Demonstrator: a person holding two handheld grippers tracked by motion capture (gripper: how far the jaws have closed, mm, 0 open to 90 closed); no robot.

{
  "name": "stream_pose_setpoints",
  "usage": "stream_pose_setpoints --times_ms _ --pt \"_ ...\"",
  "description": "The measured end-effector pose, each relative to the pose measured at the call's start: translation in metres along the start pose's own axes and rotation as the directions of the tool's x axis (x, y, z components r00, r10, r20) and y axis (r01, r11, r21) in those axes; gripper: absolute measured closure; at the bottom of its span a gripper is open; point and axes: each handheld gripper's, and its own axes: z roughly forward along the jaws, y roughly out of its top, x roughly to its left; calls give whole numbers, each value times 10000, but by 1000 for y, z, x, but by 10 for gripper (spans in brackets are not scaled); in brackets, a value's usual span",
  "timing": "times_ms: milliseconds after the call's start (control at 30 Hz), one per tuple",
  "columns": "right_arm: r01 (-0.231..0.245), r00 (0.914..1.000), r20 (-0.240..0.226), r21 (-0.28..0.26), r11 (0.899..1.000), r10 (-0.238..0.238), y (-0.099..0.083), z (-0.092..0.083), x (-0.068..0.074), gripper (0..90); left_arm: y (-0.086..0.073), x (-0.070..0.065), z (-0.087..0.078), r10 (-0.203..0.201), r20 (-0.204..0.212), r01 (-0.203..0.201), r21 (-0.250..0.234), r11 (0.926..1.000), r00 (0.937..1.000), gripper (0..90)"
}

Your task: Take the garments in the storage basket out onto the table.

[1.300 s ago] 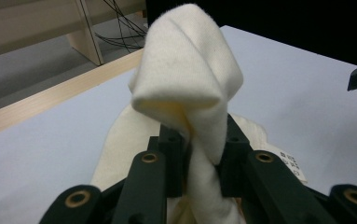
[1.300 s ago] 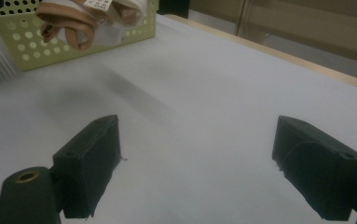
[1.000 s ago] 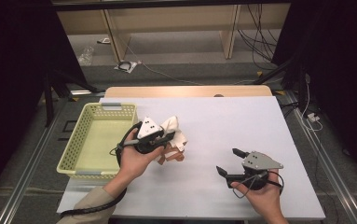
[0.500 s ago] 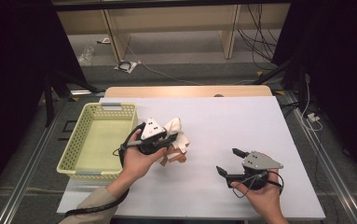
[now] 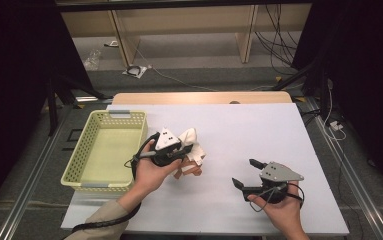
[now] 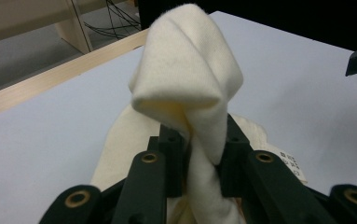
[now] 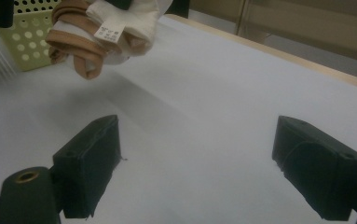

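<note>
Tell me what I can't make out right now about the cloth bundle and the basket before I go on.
- Cloth bundle, high view: its near part is hidden by the left gripper and the hand.
- Same bundle, left gripper view: lower folds cut off by the bottom edge and the fingers.
- Label, right gripper view: print too small to read.
- Basket, right gripper view: cut off at the left edge.

A cream-white cloth (image 5: pixel 189 137) with a tan-brown band and a small white label is seen left of the centre of the high view. It is bunched and folded into a peak, and it is lifted above the white table, just right of the yellow basket.
</note>
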Motion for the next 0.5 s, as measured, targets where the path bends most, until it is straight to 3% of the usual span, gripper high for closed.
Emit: stream_pose_setpoints --times_ms 500 --pt "10 10000 16 2 10000 -10 0 0 0 165 -3 -1 7 14 -71 -13 144 9999 10000 751"
